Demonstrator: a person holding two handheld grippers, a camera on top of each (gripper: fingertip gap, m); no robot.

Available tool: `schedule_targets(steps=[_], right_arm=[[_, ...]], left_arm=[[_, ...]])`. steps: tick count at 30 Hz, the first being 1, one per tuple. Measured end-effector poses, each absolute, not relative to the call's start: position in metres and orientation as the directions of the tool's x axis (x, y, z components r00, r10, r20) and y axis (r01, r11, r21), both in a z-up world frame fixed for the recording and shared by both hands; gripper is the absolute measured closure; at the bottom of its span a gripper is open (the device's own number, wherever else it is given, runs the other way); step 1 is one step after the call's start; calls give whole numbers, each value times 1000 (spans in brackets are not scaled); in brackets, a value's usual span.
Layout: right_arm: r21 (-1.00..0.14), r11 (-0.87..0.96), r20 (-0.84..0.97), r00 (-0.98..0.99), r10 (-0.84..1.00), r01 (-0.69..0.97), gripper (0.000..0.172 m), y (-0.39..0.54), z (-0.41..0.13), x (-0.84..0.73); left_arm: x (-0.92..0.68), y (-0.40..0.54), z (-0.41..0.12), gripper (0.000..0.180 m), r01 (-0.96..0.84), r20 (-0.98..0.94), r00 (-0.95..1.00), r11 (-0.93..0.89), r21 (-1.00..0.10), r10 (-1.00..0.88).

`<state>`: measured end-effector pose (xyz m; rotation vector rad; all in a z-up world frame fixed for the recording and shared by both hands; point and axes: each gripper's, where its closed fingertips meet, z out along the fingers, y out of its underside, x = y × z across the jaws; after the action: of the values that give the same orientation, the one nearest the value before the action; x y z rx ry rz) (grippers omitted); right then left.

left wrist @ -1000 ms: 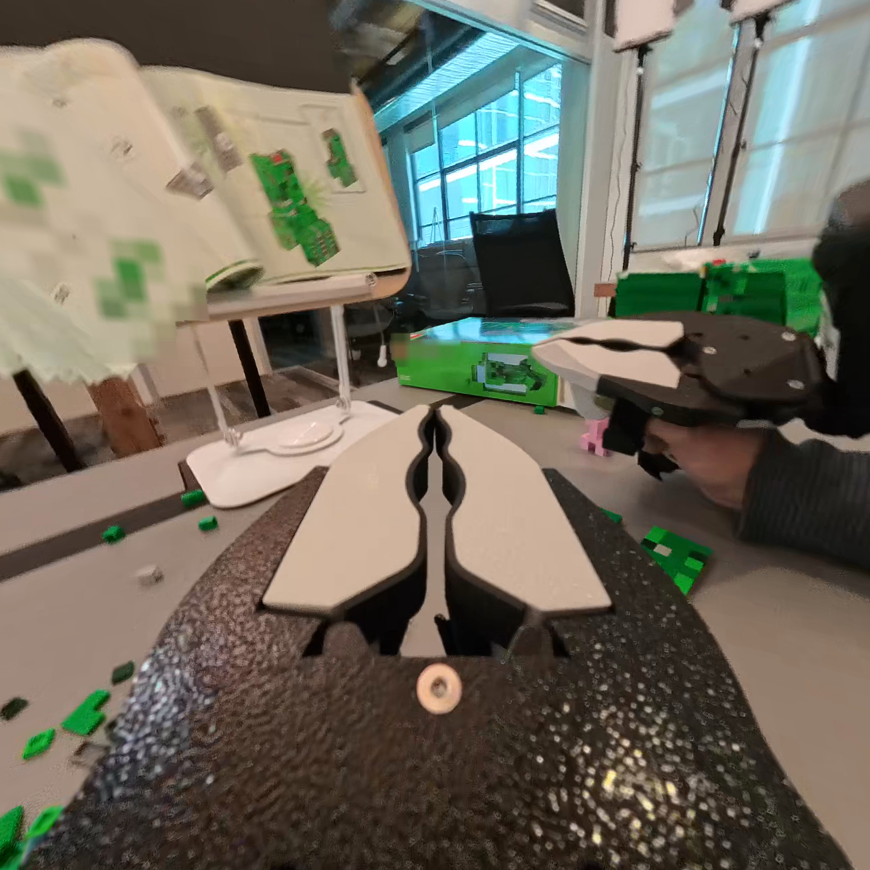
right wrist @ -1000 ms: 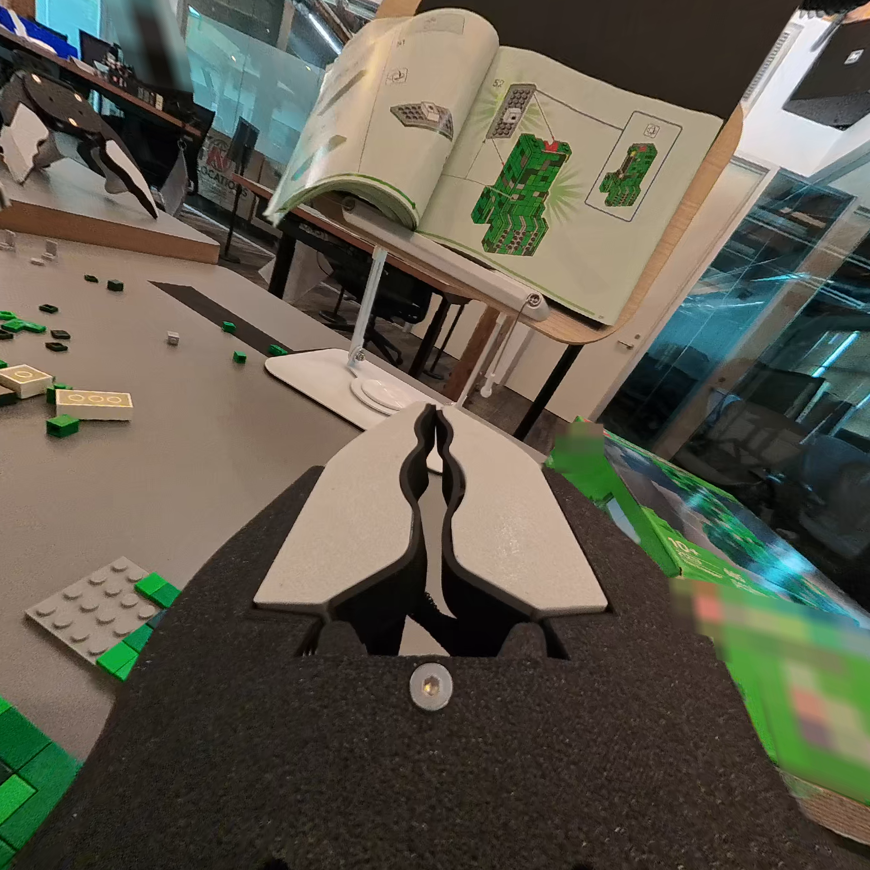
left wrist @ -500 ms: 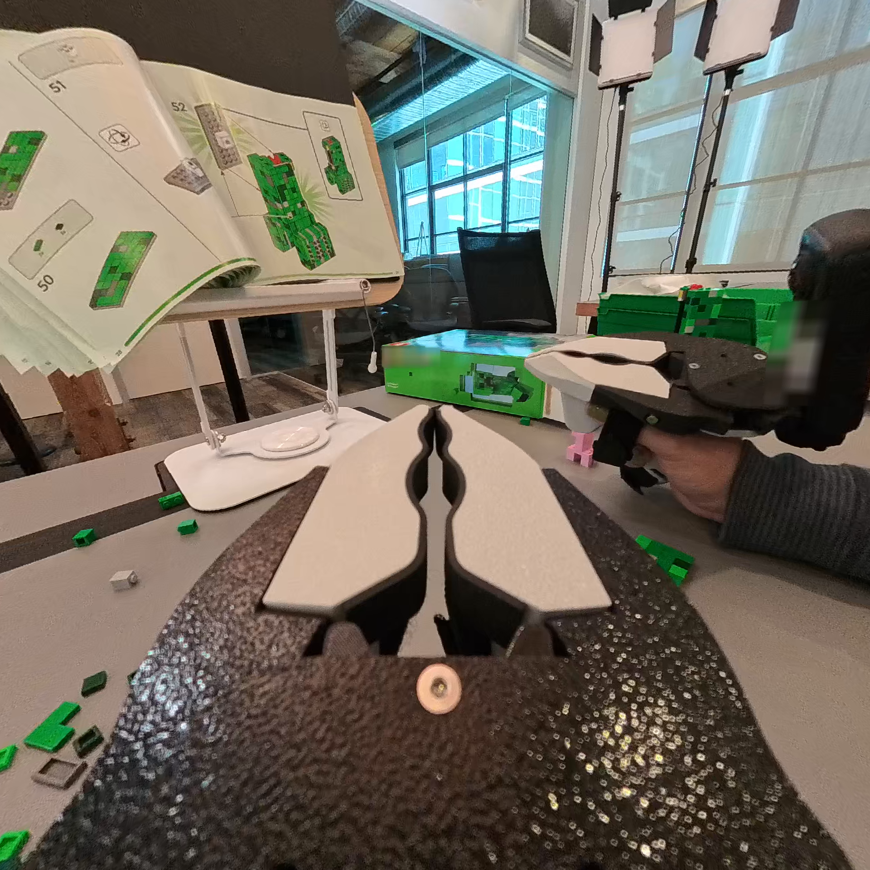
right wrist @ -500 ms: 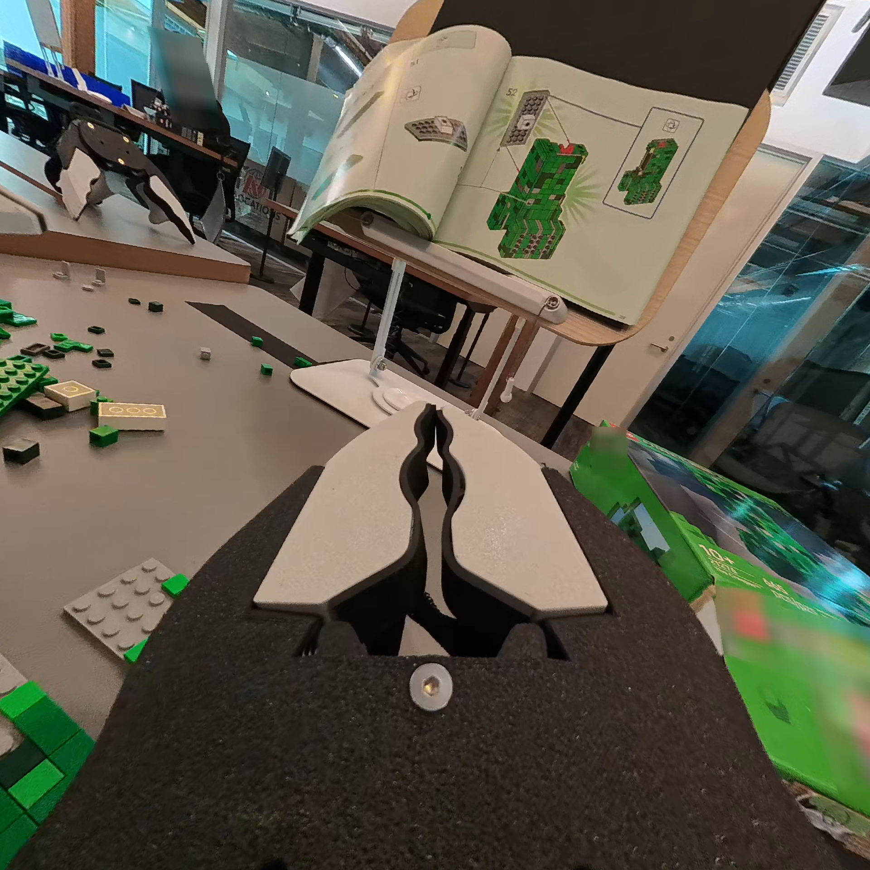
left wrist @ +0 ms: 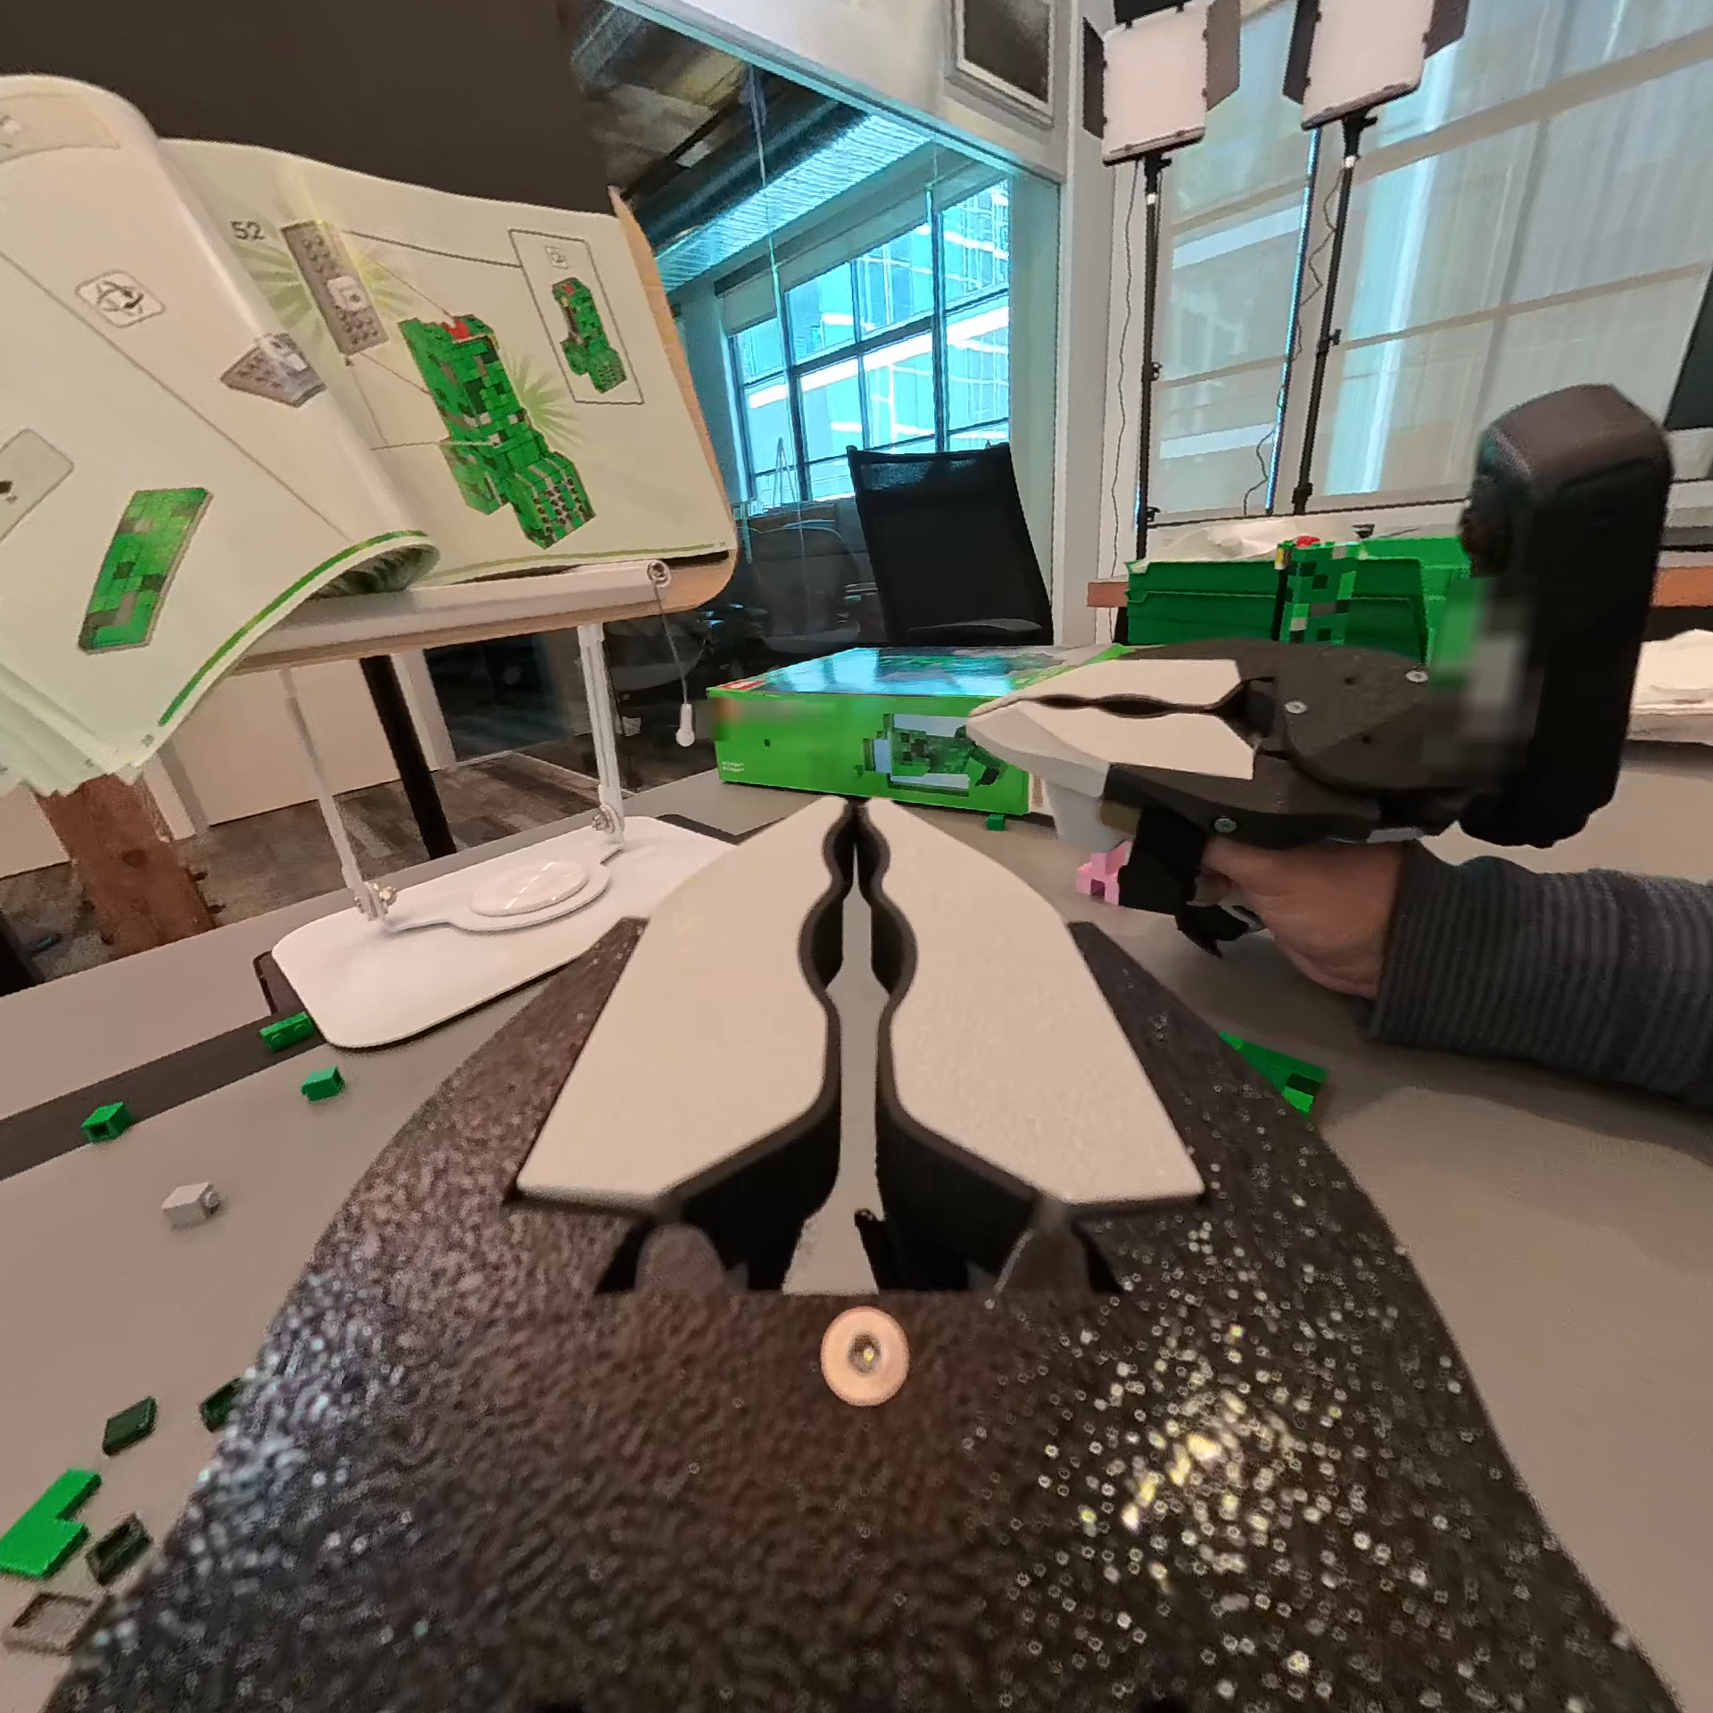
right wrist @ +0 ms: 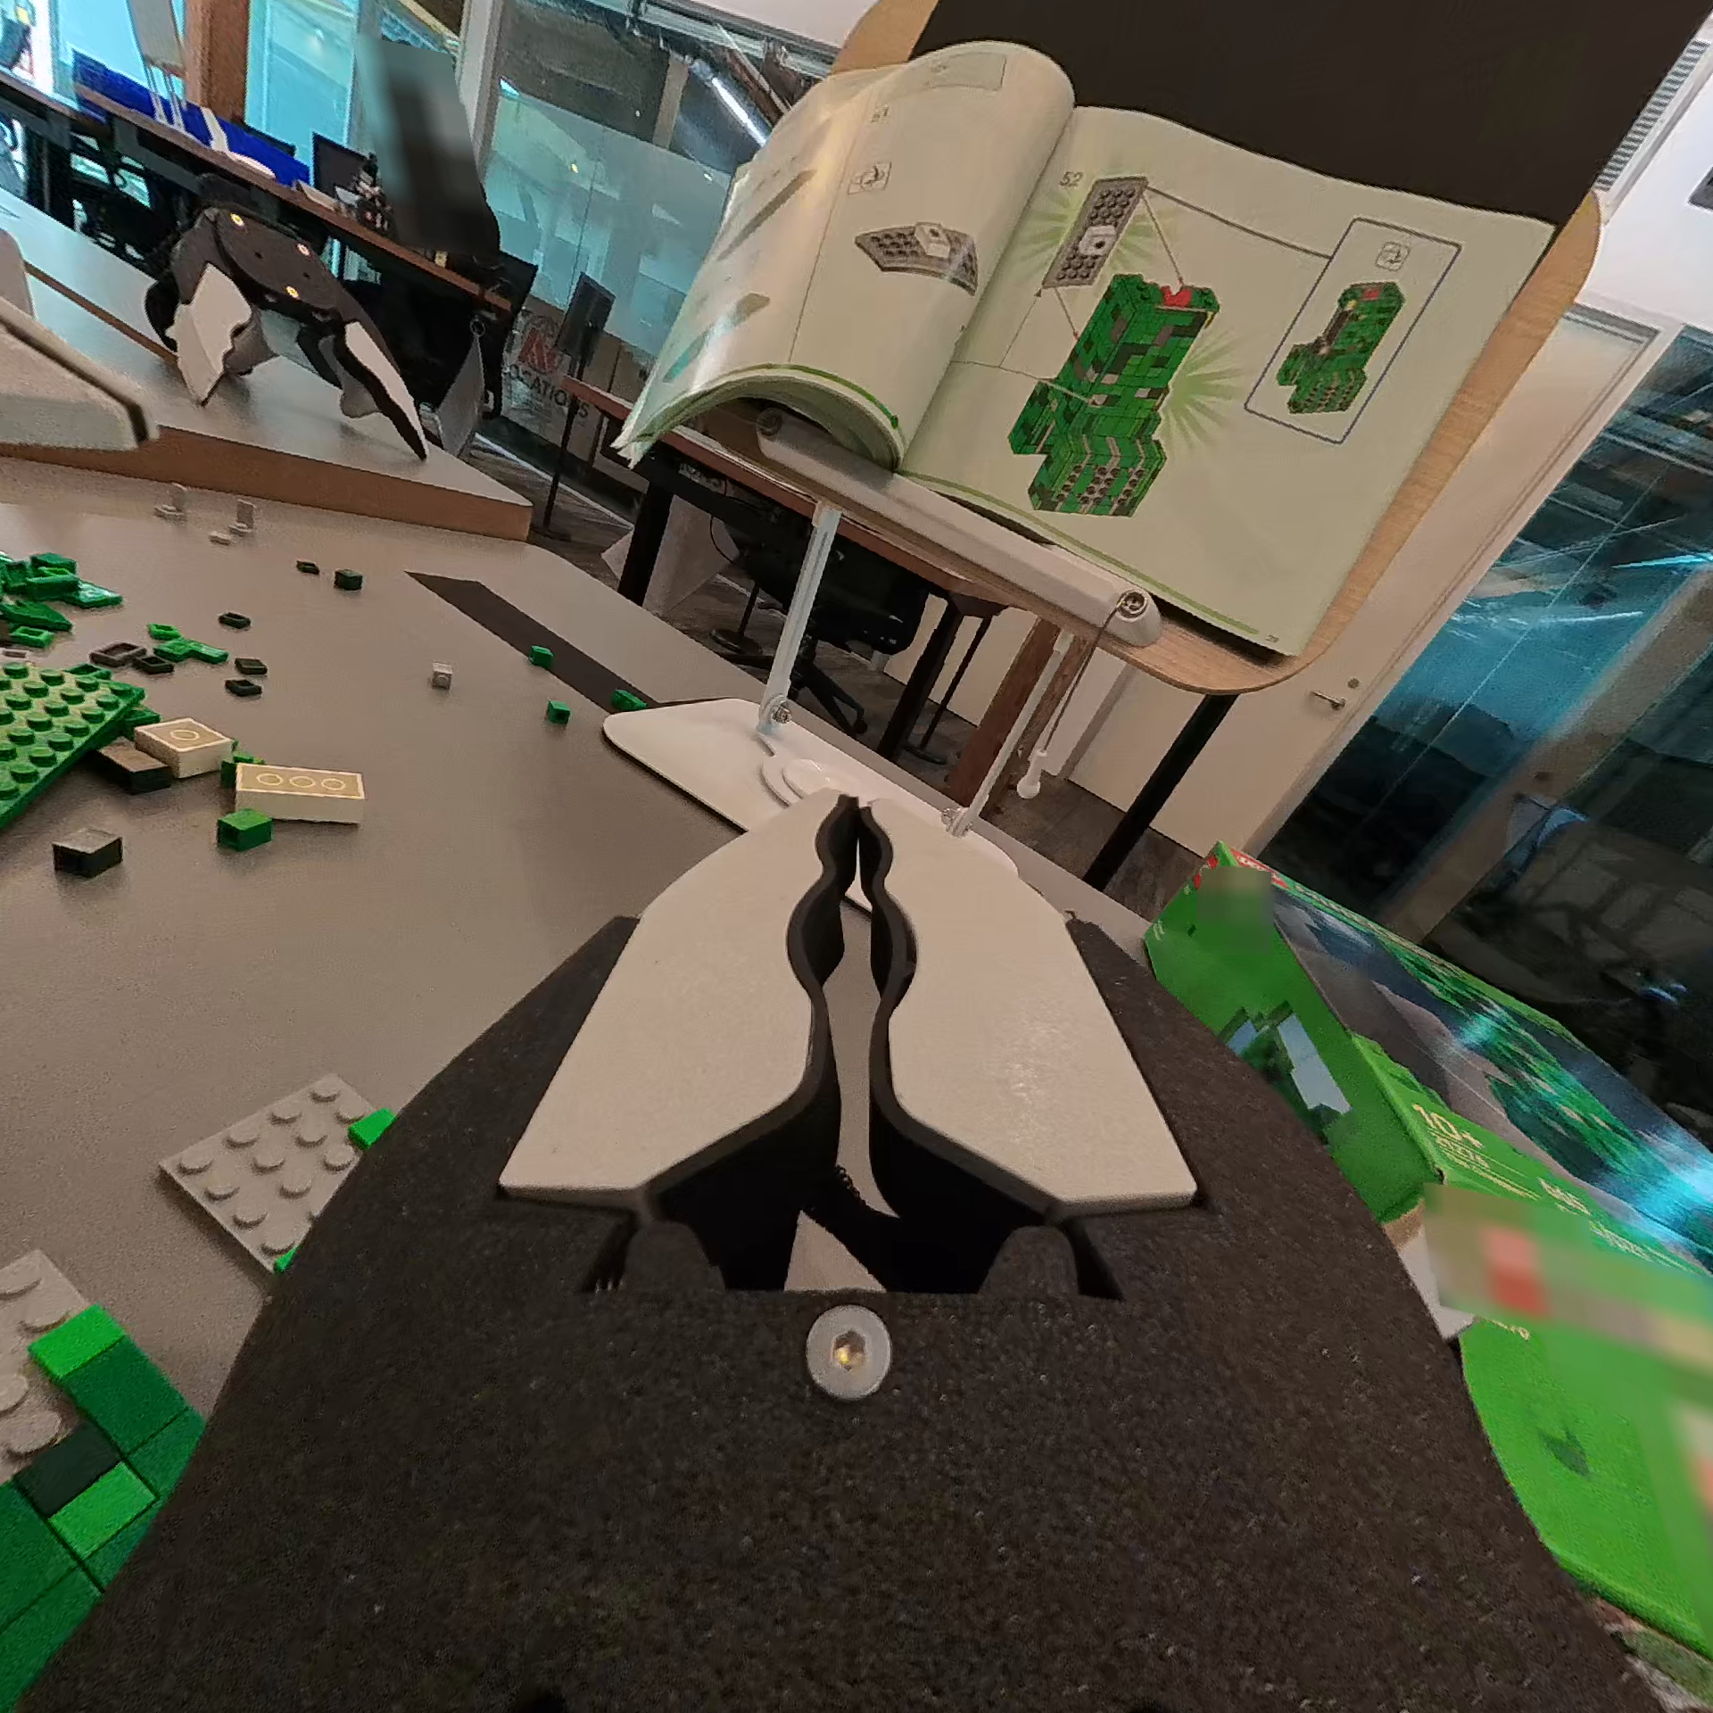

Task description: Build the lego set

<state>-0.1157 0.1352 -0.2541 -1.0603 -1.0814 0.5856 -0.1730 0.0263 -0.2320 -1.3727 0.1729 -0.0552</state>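
left gripper (left wrist: 855,816): tips pressed together on nothing, held above the grey table (left wrist: 1529,1251), pointing toward the white stand base (left wrist: 445,964)
right gripper (right wrist: 857,816): also pinched together and bare, right over that same base
booklet (right wrist: 1159,371): open on the stand, up above both
green box (left wrist: 862,732): lying flat behind
loose bricks (right wrist: 246,828): scattered off to the left

left wrist: low, faces booklet stand (left wrist: 482,913) | right wrist: same stand (right wrist: 704,751), nearer
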Motion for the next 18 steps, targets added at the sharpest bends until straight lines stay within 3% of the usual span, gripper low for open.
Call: schedule_targets(steps=[18], right_arm=[[-905, 412, 419, 375, 827, 102, 172, 134, -257, -118]], left_arm=[[-159, 27, -231, 180, -130, -166, 971, 205, -970, -171]])
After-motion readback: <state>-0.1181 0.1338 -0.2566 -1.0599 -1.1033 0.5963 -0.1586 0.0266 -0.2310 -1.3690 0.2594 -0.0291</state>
